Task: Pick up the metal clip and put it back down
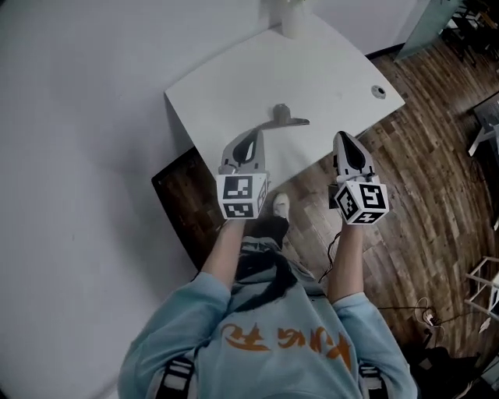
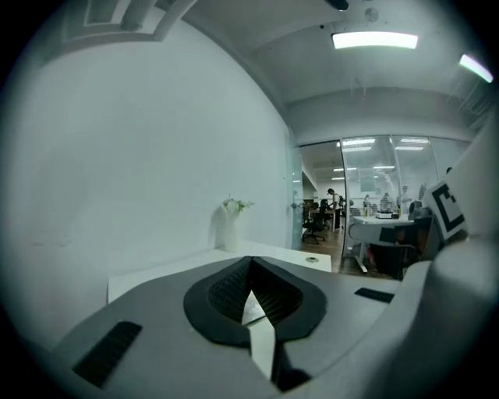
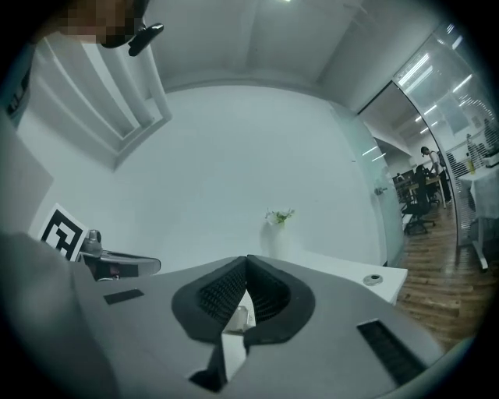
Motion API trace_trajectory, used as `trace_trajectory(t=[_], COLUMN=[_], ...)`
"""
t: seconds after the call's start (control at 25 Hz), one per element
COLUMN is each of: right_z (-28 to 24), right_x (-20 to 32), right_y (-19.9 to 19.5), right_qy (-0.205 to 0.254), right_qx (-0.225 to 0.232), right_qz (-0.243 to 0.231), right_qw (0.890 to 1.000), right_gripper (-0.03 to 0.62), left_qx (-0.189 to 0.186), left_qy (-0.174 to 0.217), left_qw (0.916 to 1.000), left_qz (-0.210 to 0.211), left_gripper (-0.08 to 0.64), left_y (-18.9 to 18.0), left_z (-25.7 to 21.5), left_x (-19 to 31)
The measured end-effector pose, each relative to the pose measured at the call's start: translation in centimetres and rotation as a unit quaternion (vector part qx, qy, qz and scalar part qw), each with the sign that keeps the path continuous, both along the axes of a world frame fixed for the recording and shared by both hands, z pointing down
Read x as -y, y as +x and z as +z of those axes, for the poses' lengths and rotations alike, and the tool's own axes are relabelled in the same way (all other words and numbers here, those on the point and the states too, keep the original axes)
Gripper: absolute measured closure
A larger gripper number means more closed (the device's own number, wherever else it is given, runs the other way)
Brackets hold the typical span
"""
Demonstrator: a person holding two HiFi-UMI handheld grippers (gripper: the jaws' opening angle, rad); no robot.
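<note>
The metal clip (image 1: pixel 285 118) lies on the white table (image 1: pixel 234 86), a round knob on top and a flat arm pointing right. In the right gripper view the clip (image 3: pixel 125 263) shows at the far left. My left gripper (image 1: pixel 255 134) is just short of the clip's near-left end, jaws shut with nothing between them (image 2: pixel 251 261). The clip does not show in the left gripper view. My right gripper (image 1: pixel 344 138) hovers at the table's near-right edge, to the right of the clip. It is shut and holds nothing (image 3: pixel 248 261).
A white vase with flowers (image 1: pixel 292 19) stands at the table's far edge by the wall. A round cable hole (image 1: pixel 378 91) sits near the table's right corner. Wooden floor (image 1: pixel 437 179) lies to the right, and a dark panel (image 1: pixel 183 206) under the table's near-left side.
</note>
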State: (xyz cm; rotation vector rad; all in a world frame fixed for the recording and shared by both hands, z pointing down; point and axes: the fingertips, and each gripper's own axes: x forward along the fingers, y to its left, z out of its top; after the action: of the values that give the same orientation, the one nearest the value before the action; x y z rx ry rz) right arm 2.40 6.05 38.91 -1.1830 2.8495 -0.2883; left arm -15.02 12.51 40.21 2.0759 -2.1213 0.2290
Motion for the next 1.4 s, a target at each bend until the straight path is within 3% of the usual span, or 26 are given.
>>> trace_trajectory(t=[0.16, 0.32, 0.6, 0.92, 1.32, 1.4], right_z=[0.8, 1.1, 3.3, 5.2, 10.2, 11.1], right_x=[7.6, 11.0, 14.1, 15.8, 15.0, 15.0], right_y=[-3.0, -4.4, -4.9, -6.6, -7.1, -6.8], right_qy=[-0.009, -0.011, -0.042, -0.065, -0.109, -0.117], right_qx=[-0.017, -0.046, -0.069, -0.069, -0.086, -0.09], right_qz=[0.006, 0.012, -0.004, -0.047, -0.067, -0.066], right_qw=[1.0, 0.999, 0.997, 0.994, 0.988, 0.987], right_gripper=[0.58, 0.58, 0.58, 0.58, 0.58, 0.58], left_qx=[-0.003, -0.006, -0.026, -0.023, -0.012, -0.015], left_qy=[-0.022, -0.033, -0.059, -0.099, -0.16, -0.173], left_qw=[0.9997, 0.9992, 0.9979, 0.9948, 0.9827, 0.9772], left_qz=[0.011, 0.022, 0.012, 0.007, 0.092, 0.122], left_gripper=[0.54, 0.54, 0.54, 0.54, 0.537, 0.467], left_y=[-2.6, -4.3, -5.1, -5.3, -4.0, -3.5], left_z=[2.1, 3.1, 5.1, 7.5, 13.3, 14.4], left_x=[7.0, 10.9, 13.9, 14.6, 16.8, 17.2])
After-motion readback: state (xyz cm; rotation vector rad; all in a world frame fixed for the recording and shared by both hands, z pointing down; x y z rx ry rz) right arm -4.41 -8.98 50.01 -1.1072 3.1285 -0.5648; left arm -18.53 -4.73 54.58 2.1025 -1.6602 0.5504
